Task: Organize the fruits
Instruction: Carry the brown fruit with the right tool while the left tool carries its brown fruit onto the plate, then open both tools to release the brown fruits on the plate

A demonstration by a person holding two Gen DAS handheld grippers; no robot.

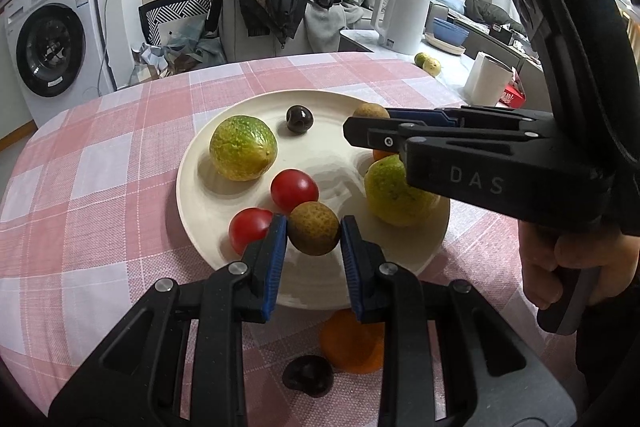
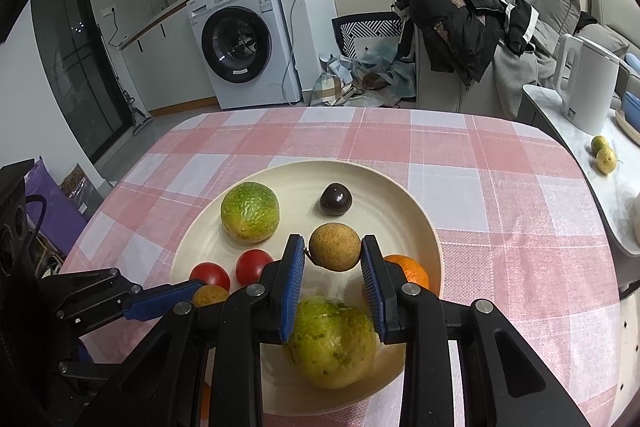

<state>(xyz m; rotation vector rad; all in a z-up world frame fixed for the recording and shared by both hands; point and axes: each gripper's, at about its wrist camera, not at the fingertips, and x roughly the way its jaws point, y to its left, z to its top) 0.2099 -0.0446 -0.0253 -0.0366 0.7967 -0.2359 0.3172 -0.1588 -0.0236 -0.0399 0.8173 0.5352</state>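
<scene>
Nearest my left gripper [image 1: 313, 227], I've got a brown longan [image 1: 314, 228] sitting right between the blue pads, jaws spread on either side of it. The left pad looks to be touching the skin, the right one is just beside it, so I can't tell if that counts as a grip. Below the gripper, on the checked tablecloth [image 1: 100, 163], lie an orange [image 1: 350, 345] and a dark round fruit [image 1: 308, 375], both off the plate [image 1: 192, 187].

My right gripper [image 2: 330, 253] frames a second longan [image 2: 335, 246] the same way: jaws apart, the fruit between the pads, and whether they actually pinch it I can't say. Underneath it, a big green-yellow fruit [image 2: 332, 341] rests at the near side of the plate, with a small orange [image 2: 412, 271] just to the right.

Moving out across the plate: two red tomatoes [image 1: 294, 189] side by side, one touching the left longan. Beyond them, another green-yellow fruit [image 1: 243, 147] on the left, and a dark glossy fruit [image 1: 299, 120] farther back.

Past the table, a washing machine [image 2: 240, 39] stands against the wall.
</scene>
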